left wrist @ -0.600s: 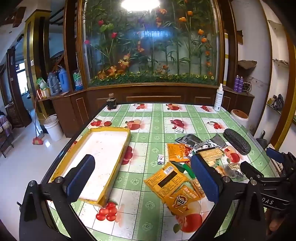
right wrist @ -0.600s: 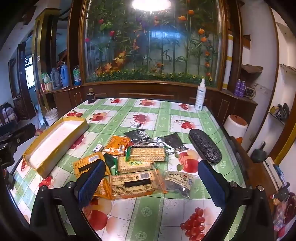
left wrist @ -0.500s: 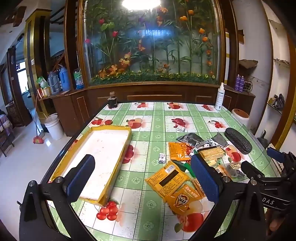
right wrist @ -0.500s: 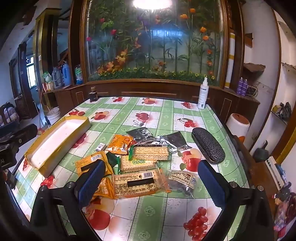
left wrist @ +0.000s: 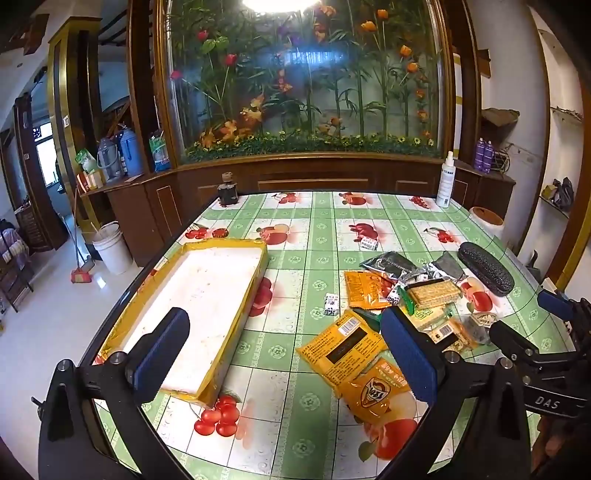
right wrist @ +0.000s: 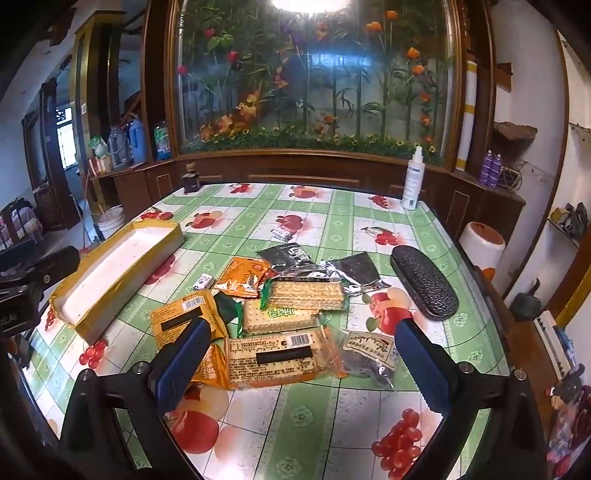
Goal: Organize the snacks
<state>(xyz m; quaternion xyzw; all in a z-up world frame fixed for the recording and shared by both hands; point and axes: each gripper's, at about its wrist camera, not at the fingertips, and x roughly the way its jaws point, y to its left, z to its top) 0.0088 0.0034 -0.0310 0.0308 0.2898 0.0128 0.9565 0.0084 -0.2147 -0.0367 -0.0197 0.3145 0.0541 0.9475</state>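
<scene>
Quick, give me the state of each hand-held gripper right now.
Left hand-held gripper: open, holding nothing.
Right hand-held gripper: open, holding nothing.

A bright ceiling lamp [left wrist: 275, 3] blows out at top centre, glaring on the glass [right wrist: 314, 81], while fisheye edges curve and darken.

The table [right wrist: 317, 417] under both tongs wears a glossy plastic cloth, smooth and shiny with glare. Left of the left tongs [left wrist: 286, 354] lies a tray [left wrist: 236, 325] with a matt white inside and crinkled yellow tape on its walls. Between the fingers of the right tongs [right wrist: 304, 363] sit glossy film snack packets [right wrist: 280, 356]; beyond them, crumpled silvery foil wrappers [right wrist: 354, 273]. Farther right, a black case [right wrist: 424, 282] looks rough and pebbled. The finger pads [right wrist: 181, 363] are matt, finely ribbed blue rubber.
</scene>
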